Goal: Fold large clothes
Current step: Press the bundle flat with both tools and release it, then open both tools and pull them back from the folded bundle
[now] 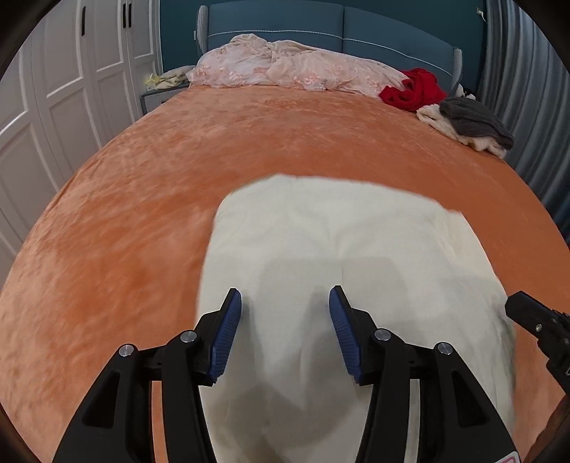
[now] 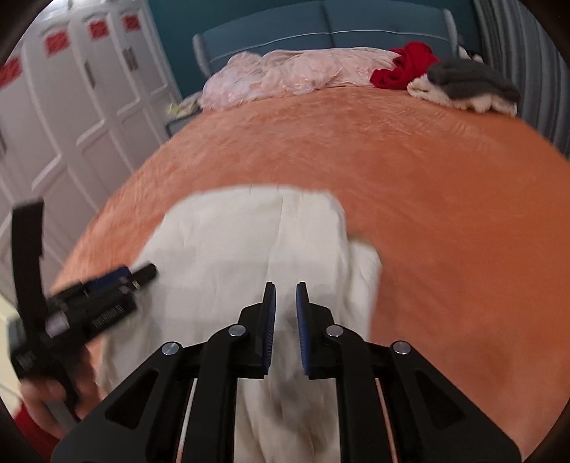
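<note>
Between the black fingers (image 1: pixel 228 331) with ribbed blue pads lies a plain cream garment (image 1: pixel 342 242) on an orange plush bed cover (image 1: pixel 142 199). Far beyond the fingers: a pale pink floral-lace quilt (image 1: pixel 285 67), red cloth (image 1: pixel 413 87), grey knit (image 1: pixel 470 121), teal headboard (image 1: pixel 320 25), and white panelled wardrobe (image 1: pixel 71 89).

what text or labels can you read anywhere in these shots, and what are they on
No text can be read in either view.
Left gripper body: white lettering on its black side, too blurred to read.
Wardrobe doors: red patches near the top, blurred, no characters made out.
Pink-edged label at the frame's bottom edge: cut off, unreadable.
Cream garment: no print visible.
</note>
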The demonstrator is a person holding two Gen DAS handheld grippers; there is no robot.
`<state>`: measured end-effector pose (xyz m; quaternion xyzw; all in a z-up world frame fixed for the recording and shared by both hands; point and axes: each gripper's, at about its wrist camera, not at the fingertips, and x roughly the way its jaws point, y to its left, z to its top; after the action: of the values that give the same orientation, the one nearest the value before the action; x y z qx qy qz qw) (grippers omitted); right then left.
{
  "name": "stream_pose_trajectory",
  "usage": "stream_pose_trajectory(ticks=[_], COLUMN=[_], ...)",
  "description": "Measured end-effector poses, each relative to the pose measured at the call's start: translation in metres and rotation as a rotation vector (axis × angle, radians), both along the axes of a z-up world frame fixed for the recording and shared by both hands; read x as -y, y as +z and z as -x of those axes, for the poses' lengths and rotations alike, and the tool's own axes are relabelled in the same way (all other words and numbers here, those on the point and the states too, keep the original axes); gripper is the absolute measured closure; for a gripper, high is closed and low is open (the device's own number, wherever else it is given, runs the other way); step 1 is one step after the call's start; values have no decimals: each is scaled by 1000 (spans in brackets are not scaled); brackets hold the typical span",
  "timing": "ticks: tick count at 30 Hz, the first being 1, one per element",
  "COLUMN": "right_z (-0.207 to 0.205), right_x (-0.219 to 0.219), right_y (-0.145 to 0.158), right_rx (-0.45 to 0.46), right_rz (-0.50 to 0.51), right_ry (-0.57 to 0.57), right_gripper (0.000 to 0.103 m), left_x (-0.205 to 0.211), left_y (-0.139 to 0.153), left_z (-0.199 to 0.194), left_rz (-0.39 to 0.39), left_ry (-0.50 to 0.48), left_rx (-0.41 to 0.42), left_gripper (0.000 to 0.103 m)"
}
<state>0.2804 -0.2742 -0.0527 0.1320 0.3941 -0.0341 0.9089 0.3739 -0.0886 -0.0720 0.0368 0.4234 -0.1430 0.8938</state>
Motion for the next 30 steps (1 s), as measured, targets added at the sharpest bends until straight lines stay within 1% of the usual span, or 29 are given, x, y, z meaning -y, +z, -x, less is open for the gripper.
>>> stream_pose_trajectory(ticks=[2,5,10,11,14,16,19,22,25,27,29,30], right_z=[17,29,30,29,26,24,29,40,58,73,88,99], right_x=[-5,-8,-10,-10,-10,-11,-13,-16,-20,-22,-27,-30], right_y=[-6,-18,-36,-40,-42,-40,-33,-21,-9,-2,4,8], right_rx=[-44,-91,-123,-127,-138,-149,-161,-166,-168,-168,-160,-154], right_rz=[-1,7,16,19,28,31,32,42,46,40,45,50], right_ry=[7,-8,-21,-26,-31,-37,-45,-52,-47,-46,-47,-46], right_gripper=[91,91,91,92,92,92,91,86,79,68,66,62], left_x=[-8,-15,-18,-16,-11,-10,-14,-17,-17,-17,-17,-17], left_y=[1,-3,-14,-15,-15,-14,-8,-1,7,14,21,25], left_z=[20,39,48,49,51,51,54,65,79,92,104,111], left_rz=[4,5,0,-14,-42,-42,-28,-26,-39,-49,-55,-57], left_ry=[5,20,47,46,54,63,79,79,68,63,59,56], left_rx=[-21,-50,-48,-40,-31,-37,-66,-82,-81,-73,-63,-55], left_gripper=[53,53,50,50,50,50,50,51,51,51,51,51])
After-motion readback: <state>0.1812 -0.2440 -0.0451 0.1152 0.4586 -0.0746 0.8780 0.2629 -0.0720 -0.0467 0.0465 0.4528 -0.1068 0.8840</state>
